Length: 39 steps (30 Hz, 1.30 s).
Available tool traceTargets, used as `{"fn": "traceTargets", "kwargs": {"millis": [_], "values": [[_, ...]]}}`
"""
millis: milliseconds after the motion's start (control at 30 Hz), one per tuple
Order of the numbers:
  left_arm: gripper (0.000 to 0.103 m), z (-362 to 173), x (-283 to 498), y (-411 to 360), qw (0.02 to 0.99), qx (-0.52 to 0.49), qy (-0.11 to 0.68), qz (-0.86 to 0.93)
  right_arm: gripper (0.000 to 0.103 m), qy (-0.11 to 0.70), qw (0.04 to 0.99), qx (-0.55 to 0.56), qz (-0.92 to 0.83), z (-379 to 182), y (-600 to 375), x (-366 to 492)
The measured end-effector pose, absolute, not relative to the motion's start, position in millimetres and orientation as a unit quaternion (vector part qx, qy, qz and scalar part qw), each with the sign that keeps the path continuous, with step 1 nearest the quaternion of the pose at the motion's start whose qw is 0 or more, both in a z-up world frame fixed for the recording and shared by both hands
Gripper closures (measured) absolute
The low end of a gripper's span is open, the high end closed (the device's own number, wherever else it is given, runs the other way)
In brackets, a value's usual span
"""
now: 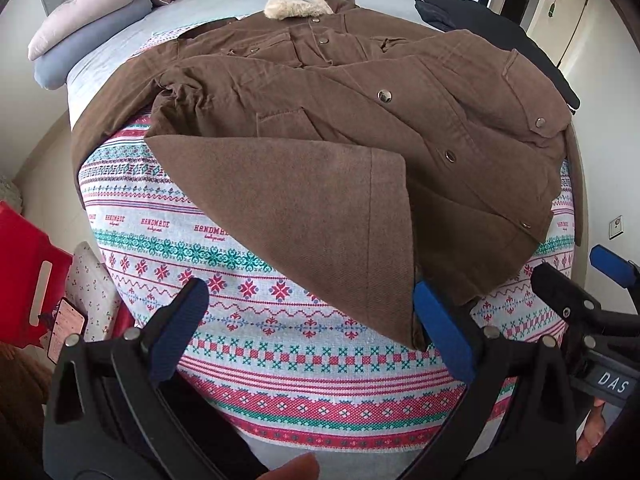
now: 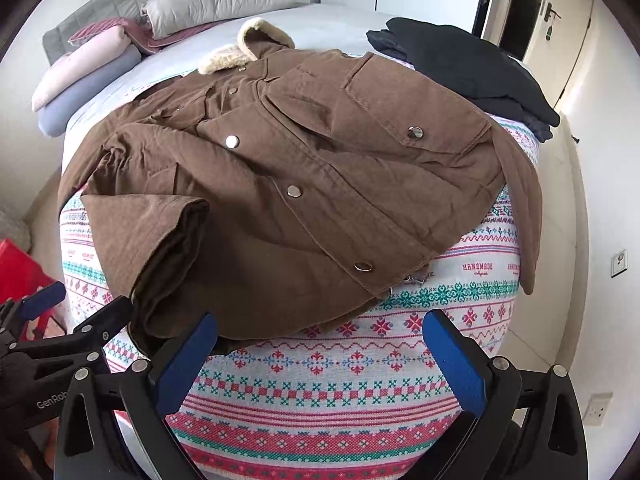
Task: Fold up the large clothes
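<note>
Left wrist view: brown coat lay on the bed's patterned cloth, one sleeve folded across. Both hand-held grippers, left and right, gaped, empty. I'd pinch hem corners evenly.

Brown coat lies front-up on the bed, spread wide, hood pointing to the far end. The hood's cream fleece trim is curled up at the top. Metal snaps run down the closed front, 4 of them clearly showing from the right wrist view. A flap pocket sits on the chest. One sleeve is folded across the lower front, its cuff near the hem; the other sleeve seems to hang off the bed's edge.
</note>
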<state>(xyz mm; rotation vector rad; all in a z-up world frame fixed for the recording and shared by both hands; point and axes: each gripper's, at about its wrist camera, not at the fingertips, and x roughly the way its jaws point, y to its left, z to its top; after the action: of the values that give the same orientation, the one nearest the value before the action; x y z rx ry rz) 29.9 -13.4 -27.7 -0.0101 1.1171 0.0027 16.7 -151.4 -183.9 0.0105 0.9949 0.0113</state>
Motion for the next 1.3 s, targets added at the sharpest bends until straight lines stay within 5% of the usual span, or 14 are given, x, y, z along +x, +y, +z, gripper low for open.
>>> {"fn": "traceTargets", "kwargs": {"millis": [1300], "values": [[0.001, -25, 40, -13, 0.845, 0.002, 0.534, -0.007, 0.000, 0.482, 0.876, -0.006, 0.010, -180, -150, 29]]}}
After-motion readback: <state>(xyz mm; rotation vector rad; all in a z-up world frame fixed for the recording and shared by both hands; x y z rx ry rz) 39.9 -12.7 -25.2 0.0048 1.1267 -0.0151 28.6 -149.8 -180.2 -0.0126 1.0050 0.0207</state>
